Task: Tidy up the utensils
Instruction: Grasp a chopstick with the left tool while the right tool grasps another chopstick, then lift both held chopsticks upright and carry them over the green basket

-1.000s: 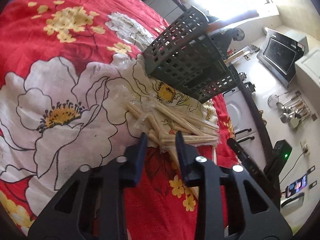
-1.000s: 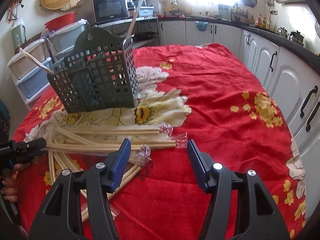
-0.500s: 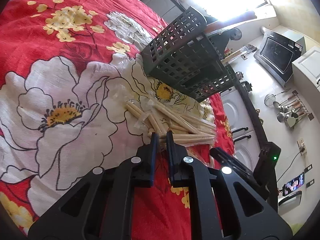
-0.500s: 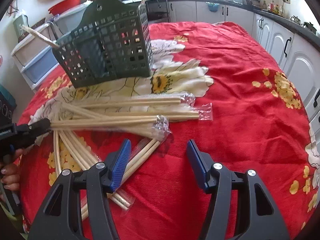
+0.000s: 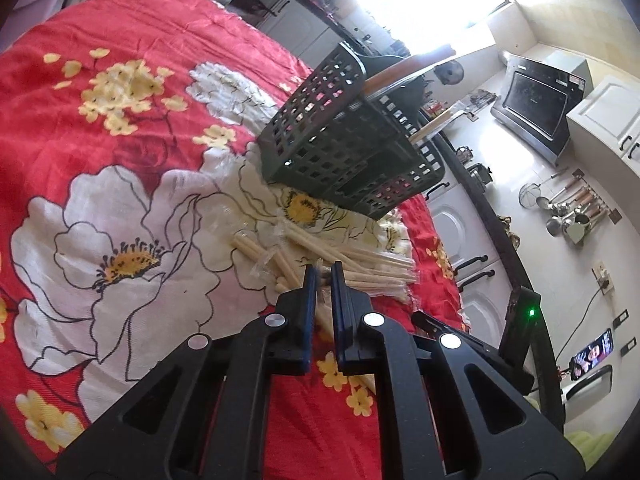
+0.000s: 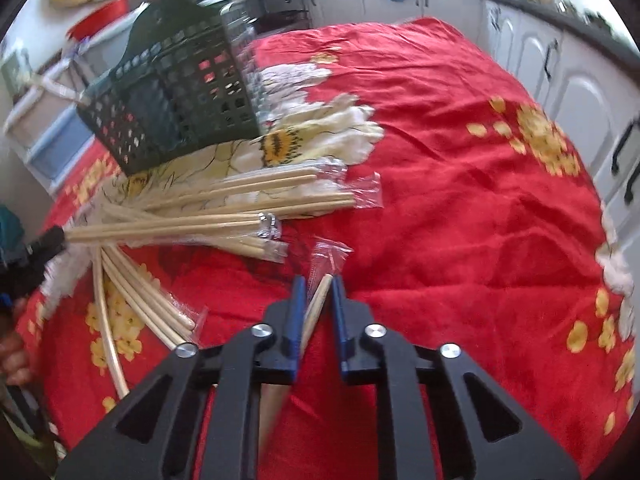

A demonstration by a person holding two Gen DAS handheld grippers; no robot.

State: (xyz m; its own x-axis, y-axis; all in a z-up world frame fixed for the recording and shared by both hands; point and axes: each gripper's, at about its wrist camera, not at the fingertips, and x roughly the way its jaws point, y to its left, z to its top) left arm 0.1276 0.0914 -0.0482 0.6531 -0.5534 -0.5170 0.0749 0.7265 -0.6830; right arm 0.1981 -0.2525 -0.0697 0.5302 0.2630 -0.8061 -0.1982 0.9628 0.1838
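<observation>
Red cloth printed with big white and yellow flowers (image 6: 460, 168) covers the table I am working over, with white kitchen cabinets (image 6: 576, 92) along the far right wall.

My left gripper (image 5: 323, 280) has its fingers drawn almost together on one cellophane-wrapped pair of pale wooden chopsticks (image 6: 168, 227). From the right wrist camera that pair sticks out from the black tips at the left edge and runs to the right, lifted above the rest of the pile. From the left wrist camera the thin wrapped end shows in the narrow slot between the blue pads.

My right gripper (image 6: 318, 292) is clamped on a second wrapped pair of wooden chopsticks (image 6: 316, 306), which slants between the blue pads, its crinkled clear wrapper tip (image 6: 330, 254) poking out just beyond them.

More wrapped chopstick pairs (image 6: 280, 190) lie fanned on the cloth between the two grippers, some pointing right across the white flower, others (image 6: 140, 300) angled toward me at the near left.

Behind the pile, at the far left, stands a dark green perforated plastic utensil basket (image 6: 172, 96), tilted in both views because of the lens. A wooden handle (image 5: 404, 70) and a chopstick end (image 5: 434, 126) stick out of its top in the left wrist view. The basket is near the pile; I cannot tell whether they touch.
</observation>
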